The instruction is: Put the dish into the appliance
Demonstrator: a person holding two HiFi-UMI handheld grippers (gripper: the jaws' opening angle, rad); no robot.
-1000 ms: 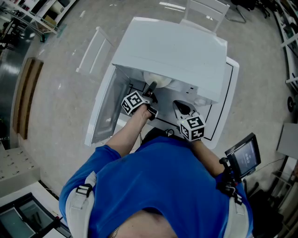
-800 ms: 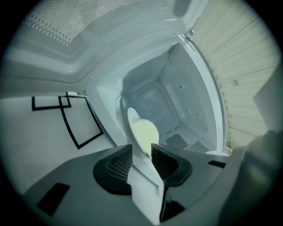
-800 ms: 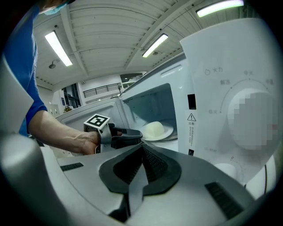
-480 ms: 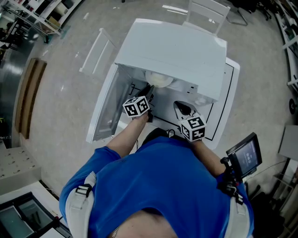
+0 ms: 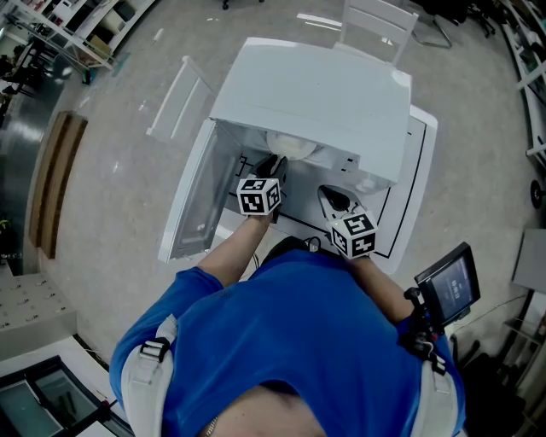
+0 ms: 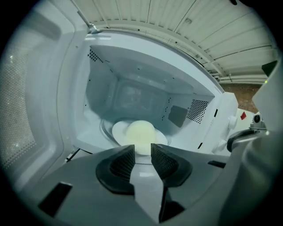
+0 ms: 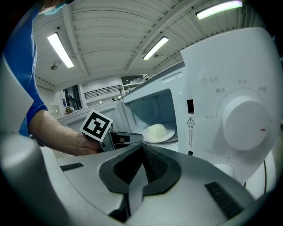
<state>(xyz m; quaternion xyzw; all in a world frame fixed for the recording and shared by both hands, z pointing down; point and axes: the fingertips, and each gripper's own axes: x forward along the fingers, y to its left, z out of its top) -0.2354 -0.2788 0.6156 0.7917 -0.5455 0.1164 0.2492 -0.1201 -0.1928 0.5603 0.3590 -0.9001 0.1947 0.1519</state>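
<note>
A white plate with a pale dome on it, the dish (image 6: 139, 132), rests on the turntable inside the open white microwave (image 5: 316, 94). It also shows in the right gripper view as the dish (image 7: 157, 131) and from above as the dish (image 5: 290, 145). My left gripper (image 6: 142, 154) sits just outside the cavity, level with the plate's near edge. Its jaws are slightly apart with nothing between them. My right gripper (image 7: 141, 152) is shut and empty in front of the control panel, beside its dial (image 7: 245, 119). In the head view the left gripper (image 5: 275, 164) and right gripper (image 5: 330, 196) are side by side.
The microwave door (image 5: 192, 192) hangs open to the left, close to my left arm. The microwave stands on a white table (image 5: 416, 183). A small screen (image 5: 444, 286) is mounted at the right. A white chair (image 5: 375, 21) stands behind the table.
The left gripper's marker cube has shifted a little to the right in front of the opening. The dish stays on the turntable. The right gripper has not moved.
</note>
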